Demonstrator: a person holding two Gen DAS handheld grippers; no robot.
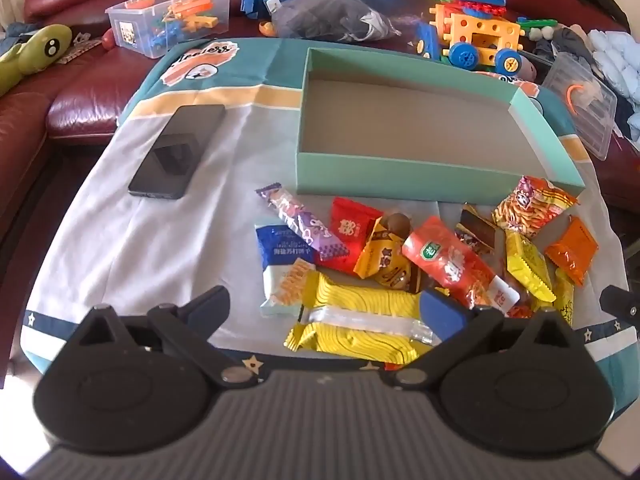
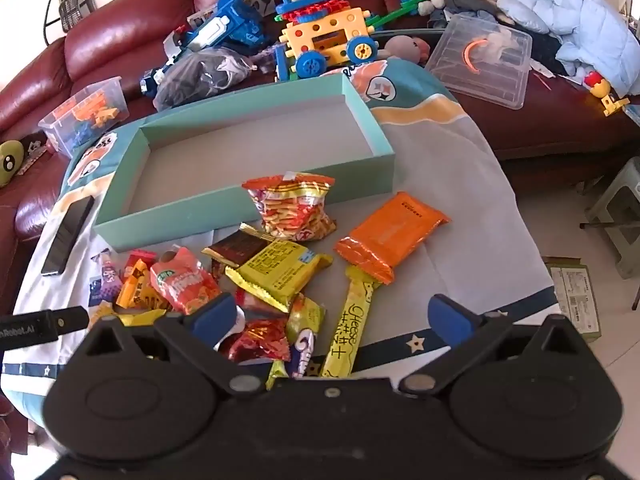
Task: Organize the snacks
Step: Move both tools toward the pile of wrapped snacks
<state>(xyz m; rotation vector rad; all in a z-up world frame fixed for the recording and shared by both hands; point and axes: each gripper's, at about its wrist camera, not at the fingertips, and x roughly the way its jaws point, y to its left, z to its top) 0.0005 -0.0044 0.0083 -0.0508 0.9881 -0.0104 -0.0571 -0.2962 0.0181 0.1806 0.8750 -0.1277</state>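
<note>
A pile of several wrapped snacks lies on a cloth-covered table in front of an empty teal box (image 1: 436, 178) (image 2: 244, 216). In the left wrist view my left gripper (image 1: 328, 306) hovers open above a yellow striped packet (image 1: 360, 320), near a blue-and-white packet (image 1: 280, 256) and a red pouch (image 1: 452, 260). In the right wrist view my right gripper (image 2: 330, 314) stands open over a yellow cheese stick (image 2: 348, 332), with an orange packet (image 2: 394, 228) and a noodle-snack bag (image 2: 294, 204) beyond it. Neither gripper holds anything.
A black phone (image 1: 178, 152) (image 2: 68, 236) lies left of the box. Behind the table a dark red sofa (image 2: 132, 36) carries toy vehicles (image 2: 328, 36), a clear bin of bricks (image 1: 172, 20), a clear lid (image 2: 484, 60) and pale blue bedding (image 2: 568, 12).
</note>
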